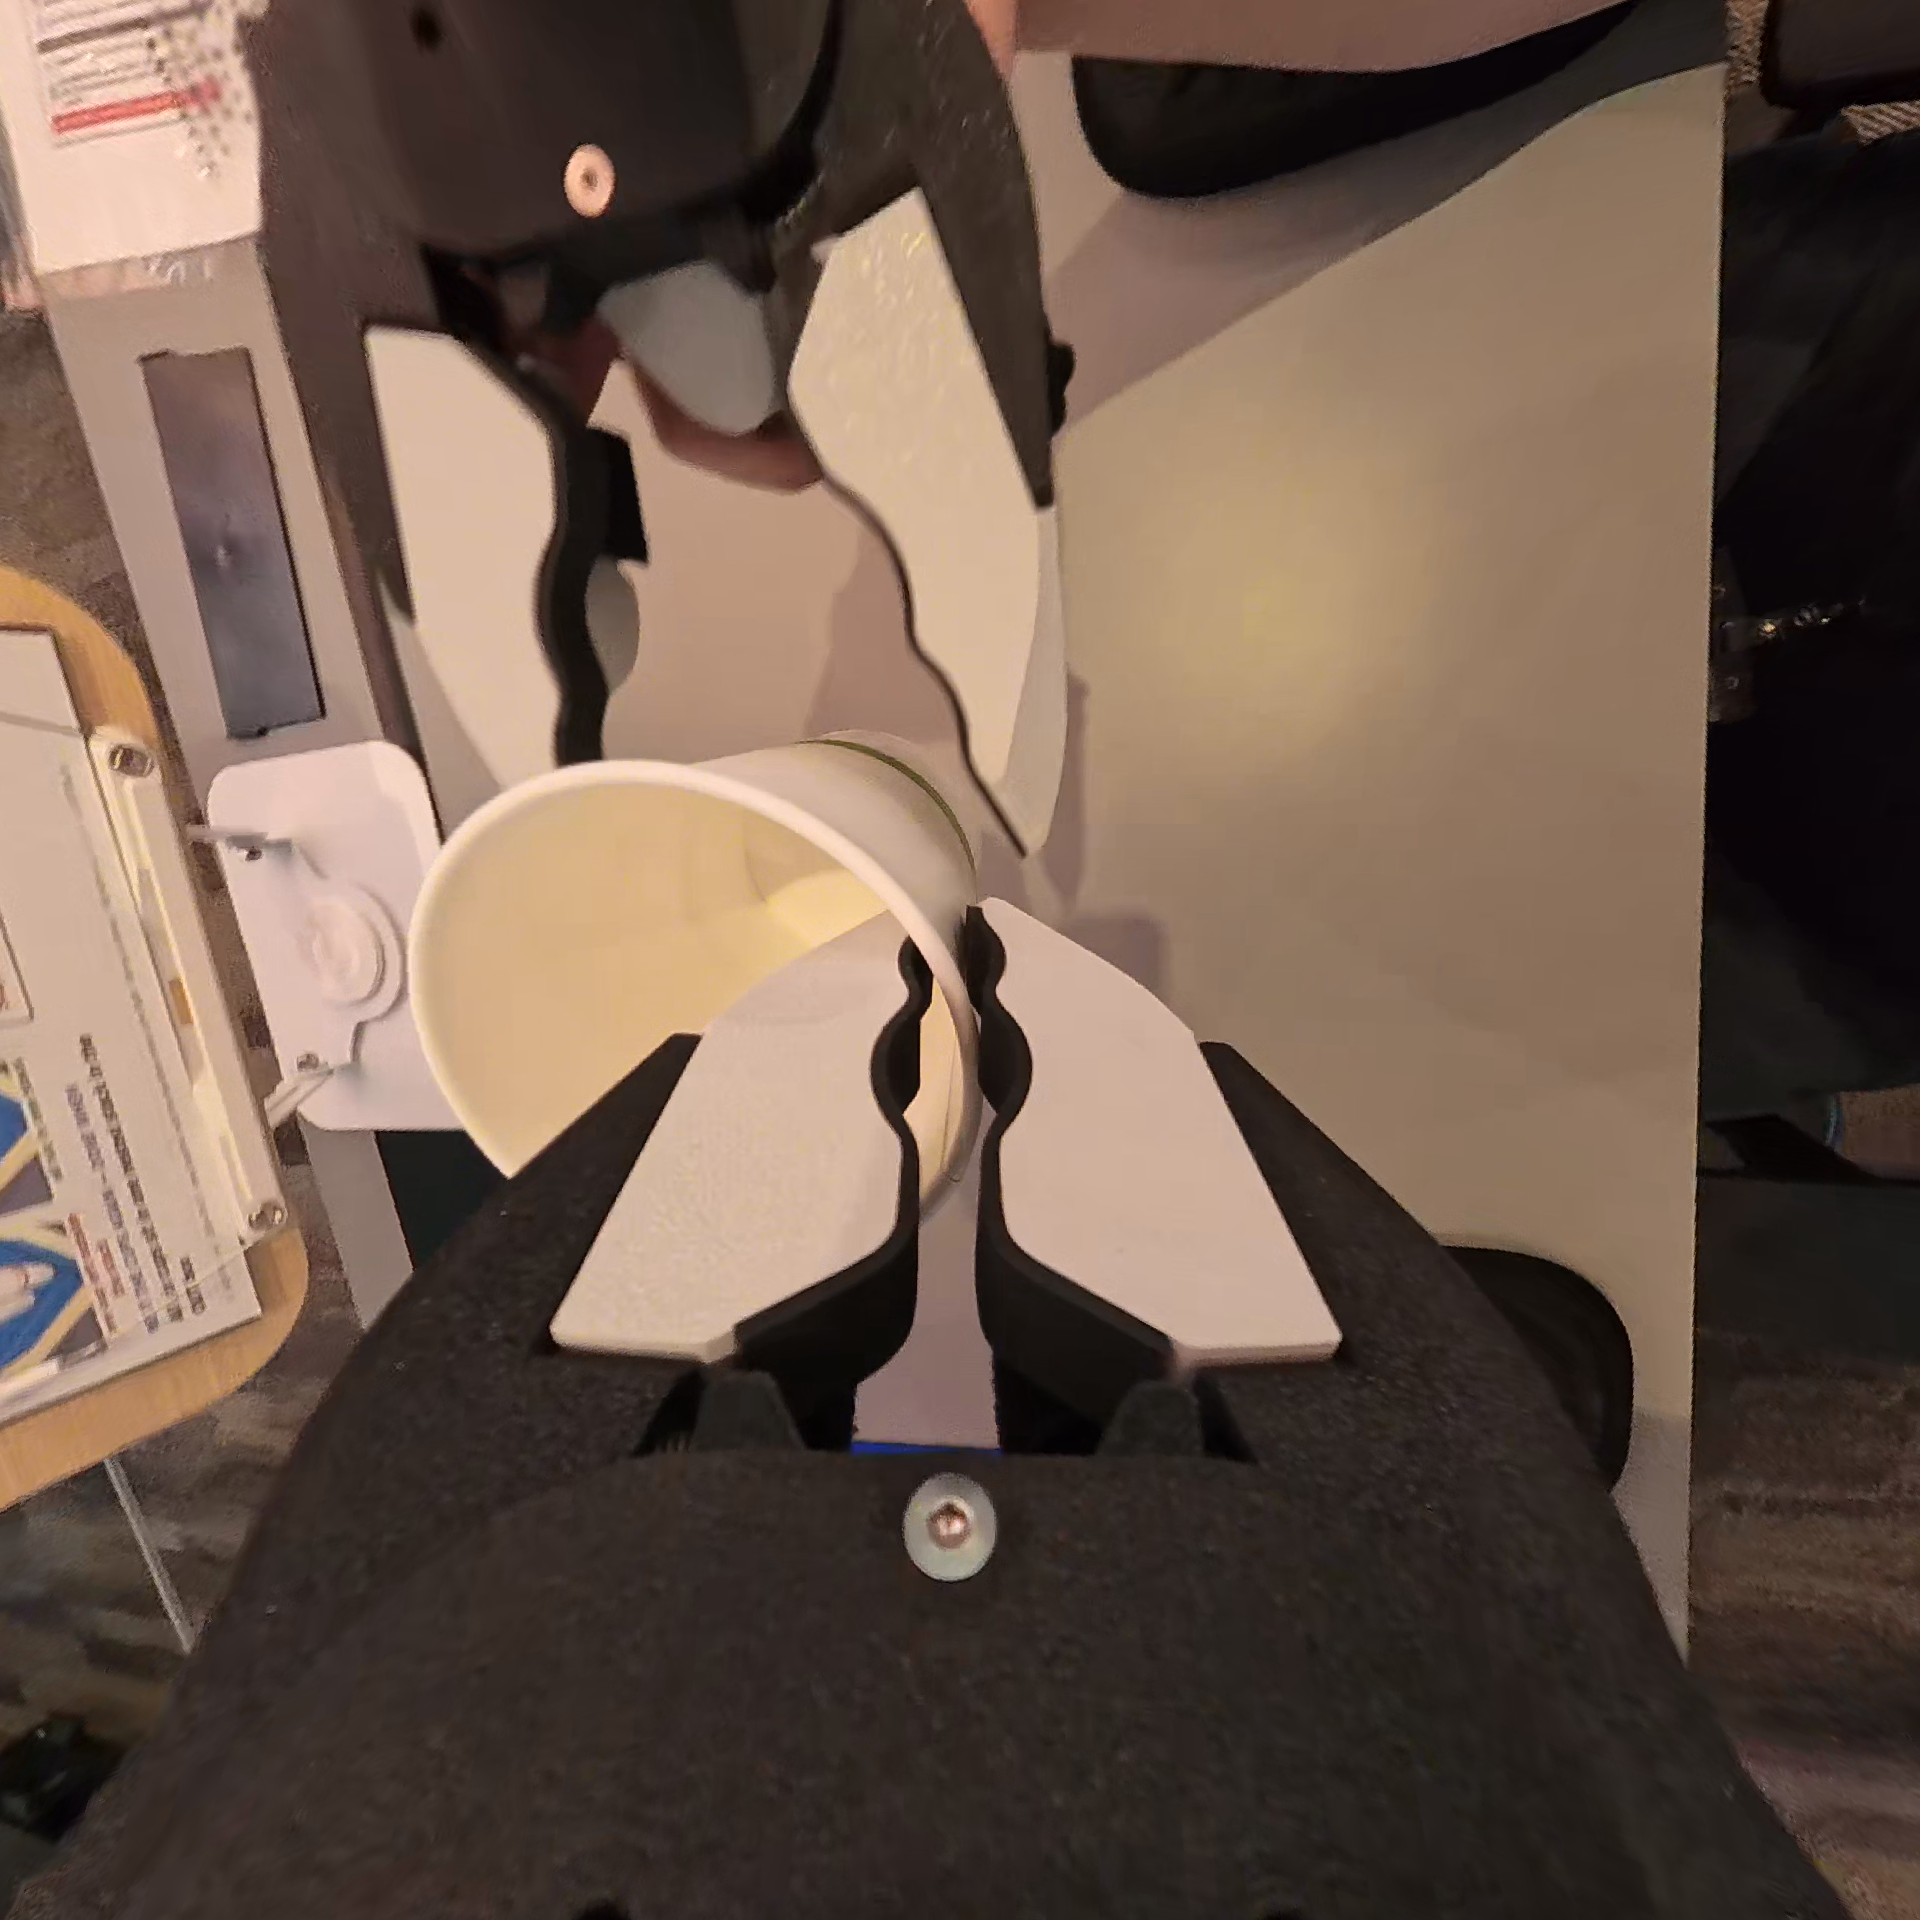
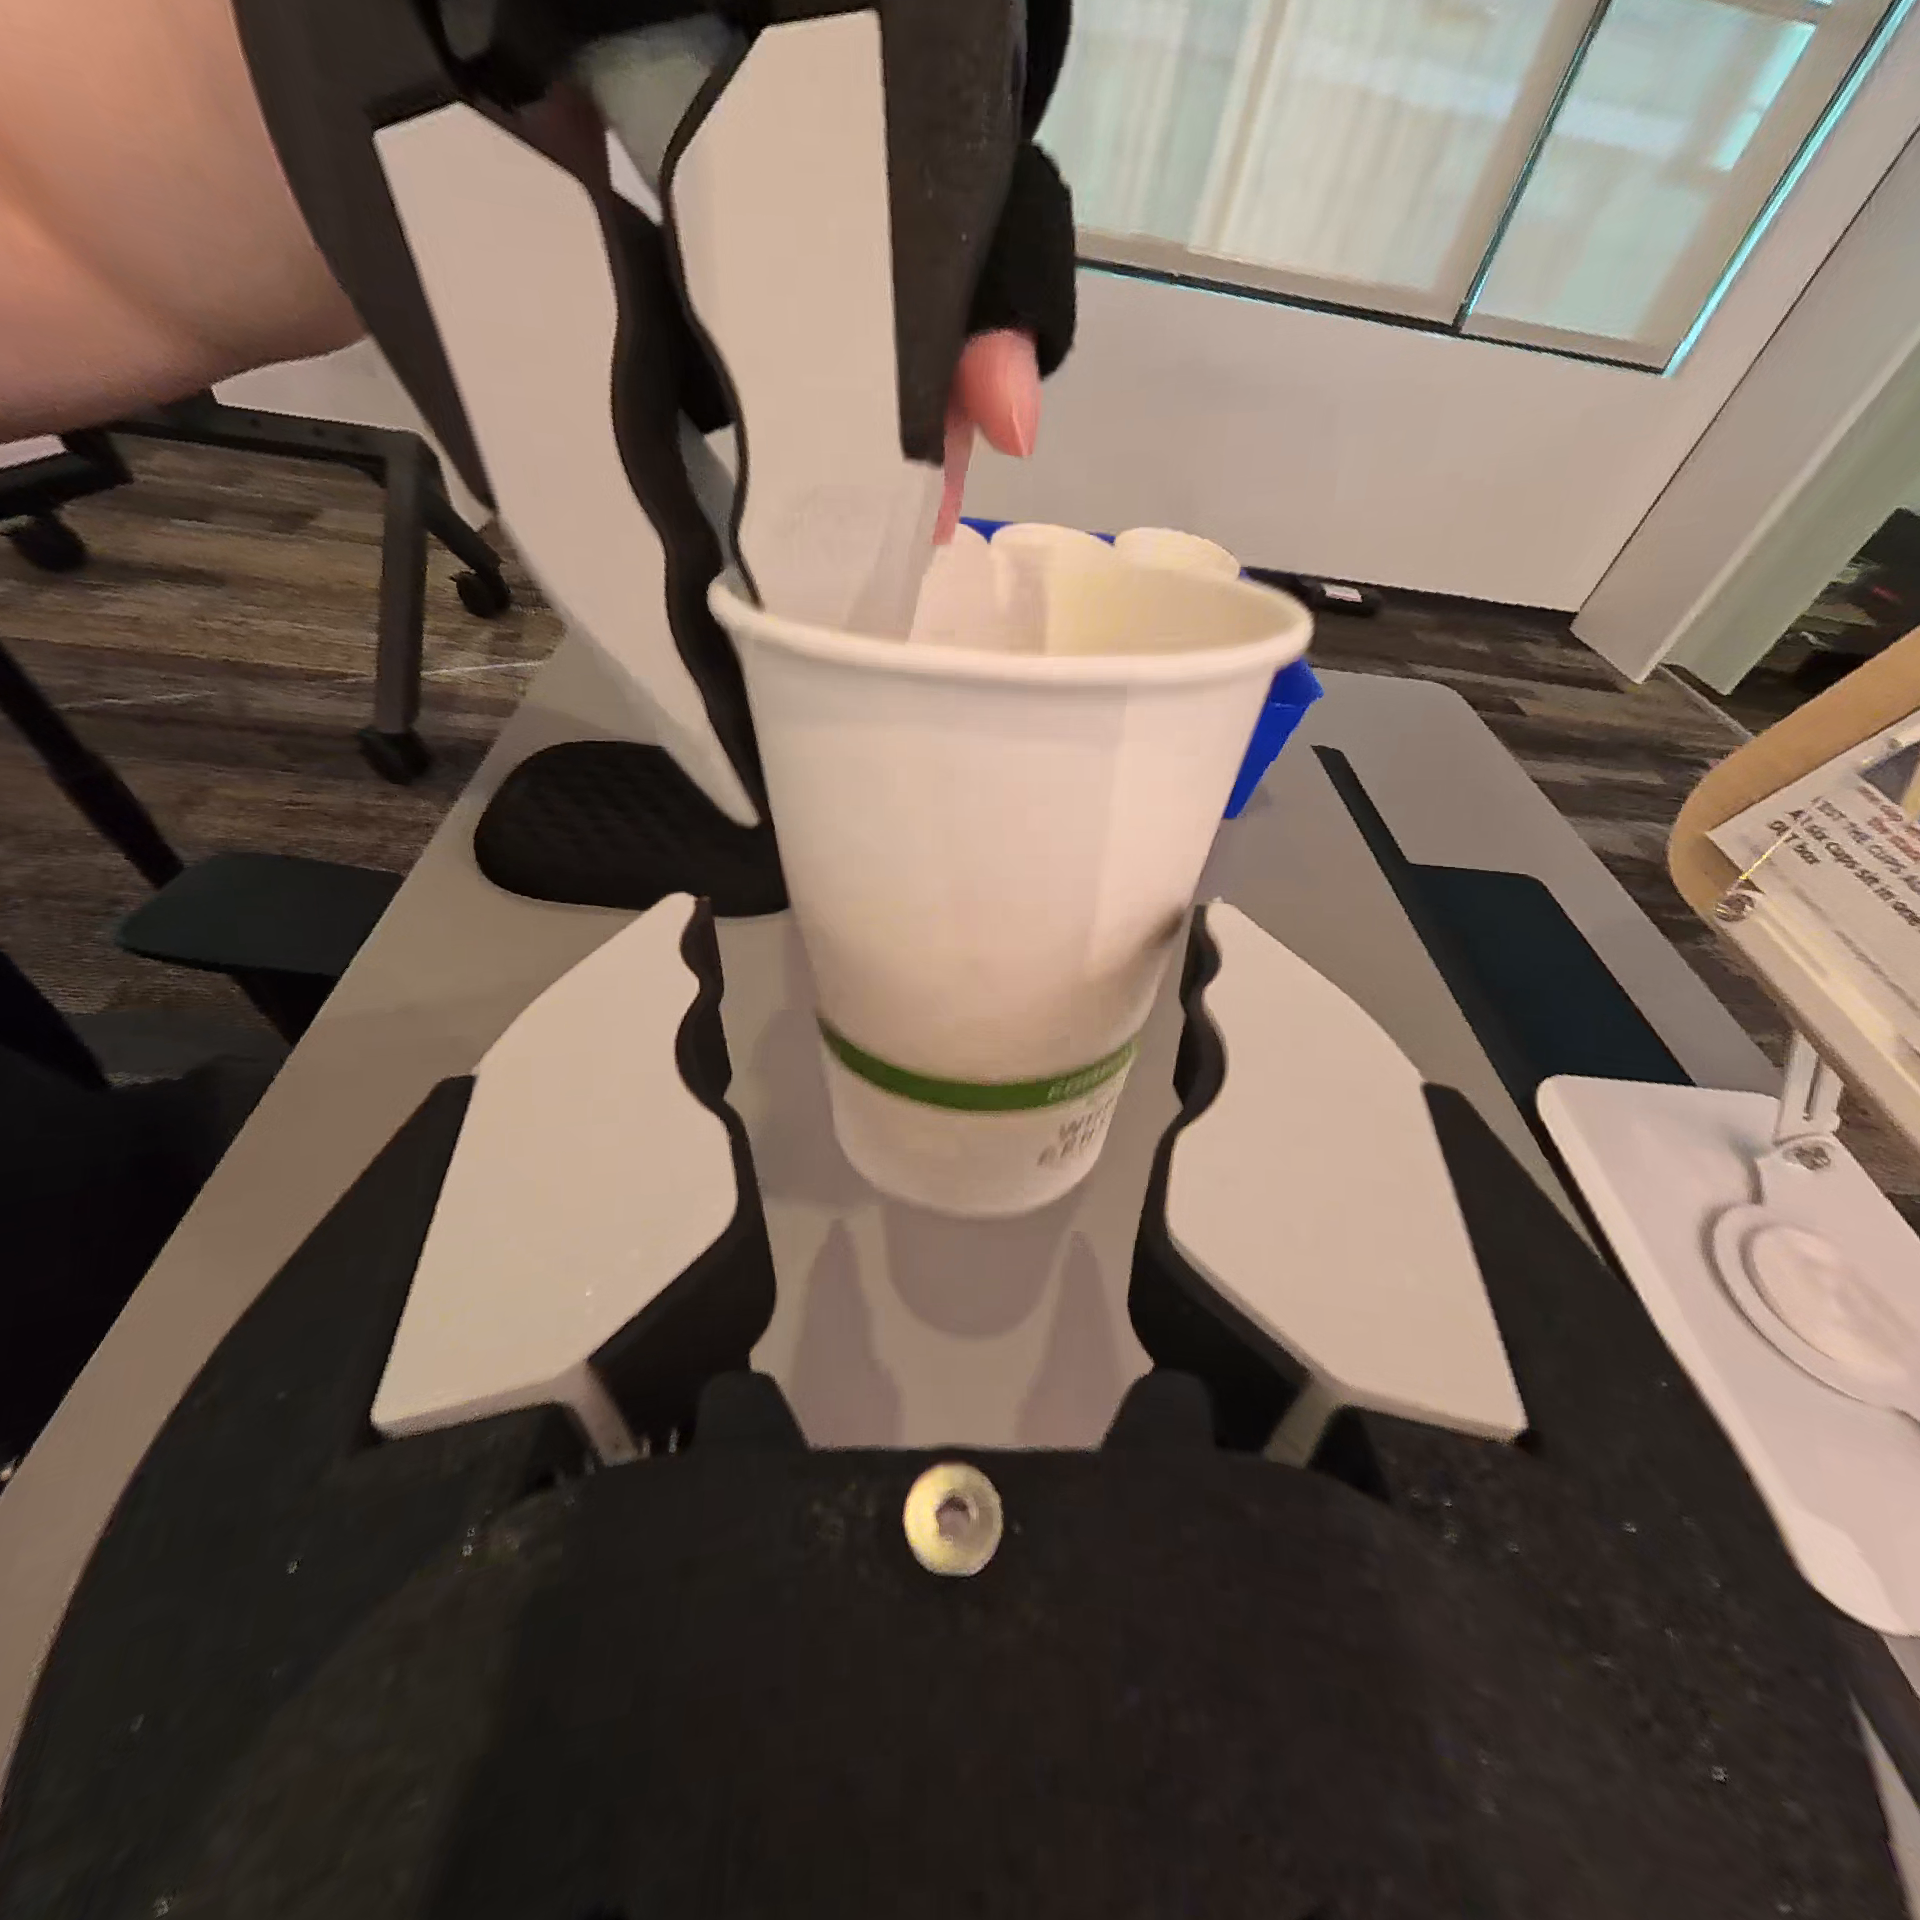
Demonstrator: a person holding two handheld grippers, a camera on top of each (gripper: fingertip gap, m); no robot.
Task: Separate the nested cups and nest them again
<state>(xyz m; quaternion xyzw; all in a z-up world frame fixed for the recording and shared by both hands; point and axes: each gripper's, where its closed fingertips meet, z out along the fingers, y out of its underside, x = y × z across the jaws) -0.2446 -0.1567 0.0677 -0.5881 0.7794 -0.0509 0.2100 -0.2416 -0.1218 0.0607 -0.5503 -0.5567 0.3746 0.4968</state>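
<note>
A white paper cup (image 2: 987, 862) with a green band near its base hangs upright just above the grey table (image 2: 1382, 831). My left gripper (image 1: 940, 935) is shut on the cup's rim, one finger inside and one outside the wall. It comes down from above in the right wrist view (image 2: 727, 644). My right gripper (image 2: 945, 935) is open, a finger on each side of the cup's lower half, not pressing it. It also shows at the top of the left wrist view (image 1: 800, 795). I cannot tell whether a second cup is nested inside the cup (image 1: 644, 956).
A blue bin (image 2: 1283, 717) holding several white cups (image 2: 1070, 551) stands behind the held cup. A black pad (image 2: 623, 831) lies at the table's left. A white stand base (image 2: 1766, 1299) with a sign board (image 2: 1818, 810) is on the right. Chair legs (image 2: 405, 623) stand beyond.
</note>
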